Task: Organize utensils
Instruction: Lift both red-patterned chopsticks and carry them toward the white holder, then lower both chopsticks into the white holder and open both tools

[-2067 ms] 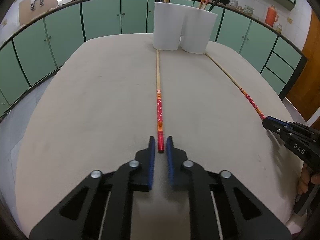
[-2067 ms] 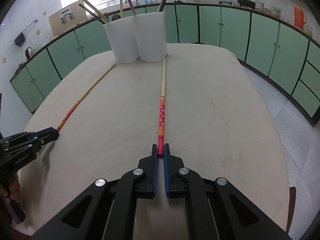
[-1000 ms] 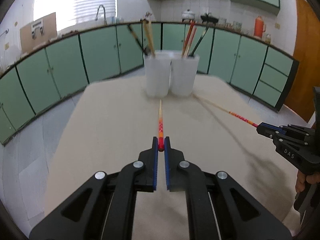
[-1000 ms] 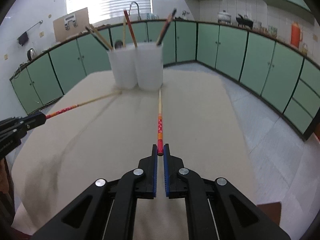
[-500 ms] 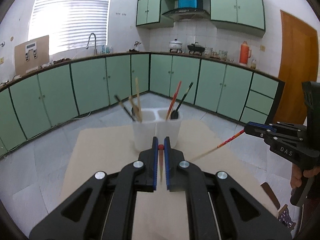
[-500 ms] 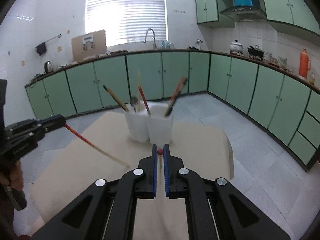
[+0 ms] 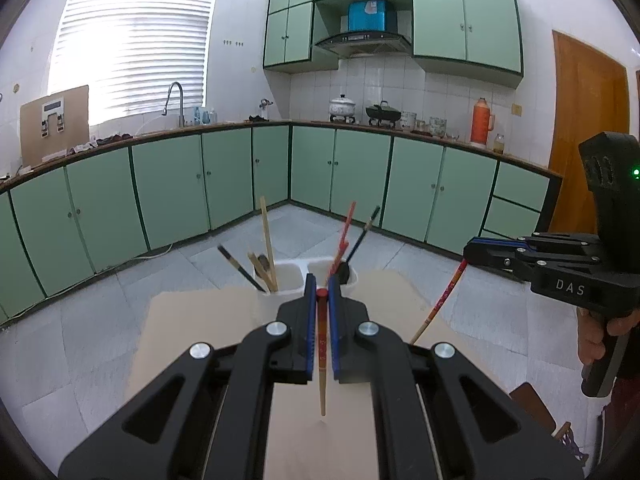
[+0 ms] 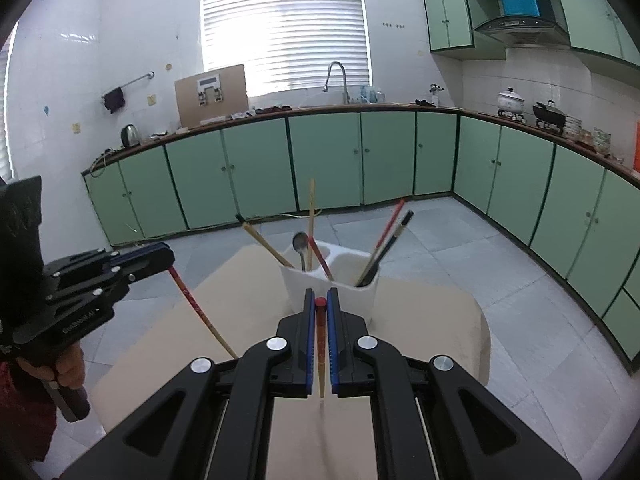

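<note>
Each claw (image 7: 321, 292) (image 8: 320, 302) clamps chopstick (image 7: 321, 356) (image 8: 321, 356), tip hanging down.

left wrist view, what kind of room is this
Most likely a home kitchen: green cabinets run under a counter with a sink faucet, and a range hood hangs above pots on the stove.

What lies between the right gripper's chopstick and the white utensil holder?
Nothing. In the right wrist view, the right gripper holds its chopstick short of the white utensil holder; between them shows only bare table.
</note>
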`<state>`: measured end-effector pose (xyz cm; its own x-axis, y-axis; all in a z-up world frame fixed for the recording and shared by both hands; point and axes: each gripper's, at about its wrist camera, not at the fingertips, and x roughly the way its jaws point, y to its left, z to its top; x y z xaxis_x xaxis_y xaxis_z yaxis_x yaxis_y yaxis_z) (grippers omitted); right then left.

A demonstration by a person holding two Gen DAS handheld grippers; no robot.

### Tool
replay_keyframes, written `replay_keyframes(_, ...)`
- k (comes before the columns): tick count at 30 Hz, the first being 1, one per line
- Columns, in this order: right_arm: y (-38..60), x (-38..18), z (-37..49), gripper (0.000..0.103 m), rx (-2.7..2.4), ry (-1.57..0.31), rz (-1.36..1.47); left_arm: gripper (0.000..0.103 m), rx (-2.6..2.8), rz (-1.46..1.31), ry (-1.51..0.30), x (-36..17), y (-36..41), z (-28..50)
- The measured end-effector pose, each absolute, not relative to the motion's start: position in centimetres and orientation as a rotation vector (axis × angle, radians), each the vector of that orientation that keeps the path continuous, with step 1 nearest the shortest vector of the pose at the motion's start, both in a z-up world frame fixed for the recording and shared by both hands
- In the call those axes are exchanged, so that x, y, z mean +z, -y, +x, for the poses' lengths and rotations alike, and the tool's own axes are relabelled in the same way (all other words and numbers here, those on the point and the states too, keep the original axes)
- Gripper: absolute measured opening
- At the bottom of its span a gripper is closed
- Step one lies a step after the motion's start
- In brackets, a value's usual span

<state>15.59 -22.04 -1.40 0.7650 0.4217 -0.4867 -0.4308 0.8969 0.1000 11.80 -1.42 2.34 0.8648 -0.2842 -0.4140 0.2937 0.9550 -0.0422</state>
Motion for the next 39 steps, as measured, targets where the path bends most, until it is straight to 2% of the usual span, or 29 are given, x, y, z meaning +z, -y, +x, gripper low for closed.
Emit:
replay_keyframes(13, 21.6, 6.6, 20.4, 0.006, 0.425, -0.361, -0.049, 0.005, -0.268, 0.028, -0.259, 9.9, 1.7, 16.9)
replay_keyframes(19, 20.6, 7.6, 24.5, 0.006, 0.417, -0.355, -0.052, 0.005, -0.245, 0.033, -0.217, 11.8, 2.8, 21.3)
replay_keyframes(27, 19.2, 3.5, 29.6, 0.006, 0.422, -0.442, -0.048, 0.005, -0.224, 0.037, -0.282, 8.4, 3.9, 27.0)
replay_keyframes(39, 18.0, -2.1, 31.6, 0.006, 0.415, -0.557, -0.061, 0.006, -0.219, 0.056, -0.451, 1.9, 3.0, 31.0)
